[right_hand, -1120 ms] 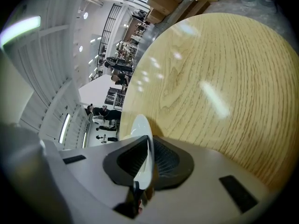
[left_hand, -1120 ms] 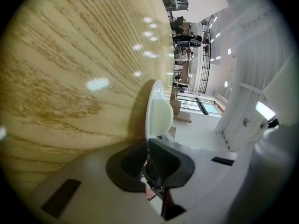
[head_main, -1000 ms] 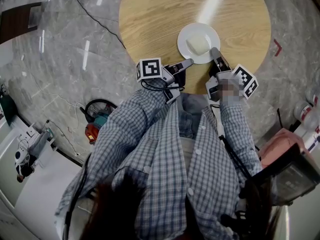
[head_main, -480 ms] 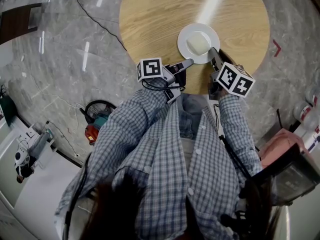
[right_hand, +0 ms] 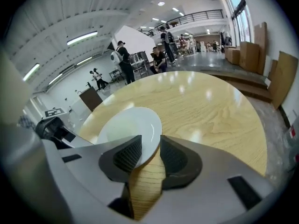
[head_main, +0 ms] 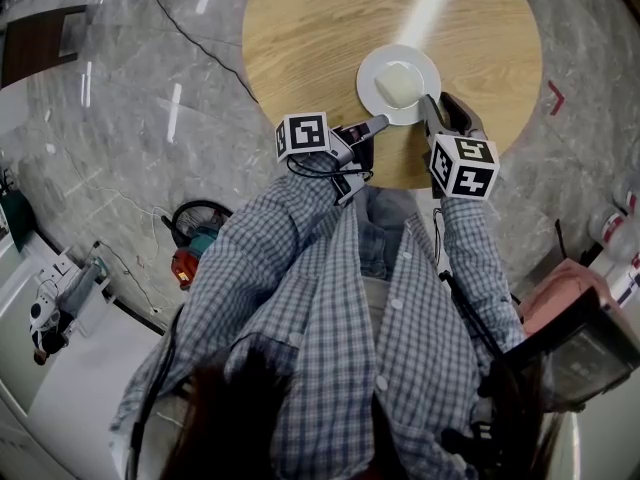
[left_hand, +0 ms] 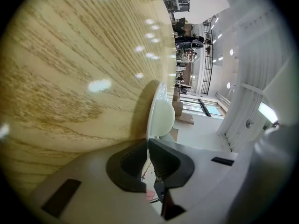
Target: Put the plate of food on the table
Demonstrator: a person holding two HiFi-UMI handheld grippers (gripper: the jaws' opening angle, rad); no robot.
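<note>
My left gripper (head_main: 381, 122) is clamped on the rim of the plate (head_main: 370, 72), which seems to rest on the table (head_main: 310, 28). My right gripper (head_main: 431, 102) straddles the near rim, jaws apart.

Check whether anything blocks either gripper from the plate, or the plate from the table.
Nothing visible does. The left gripper is shut on the plate at its rim, the right gripper has its open jaws astride that rim, and nothing shows between plate and table.
</note>
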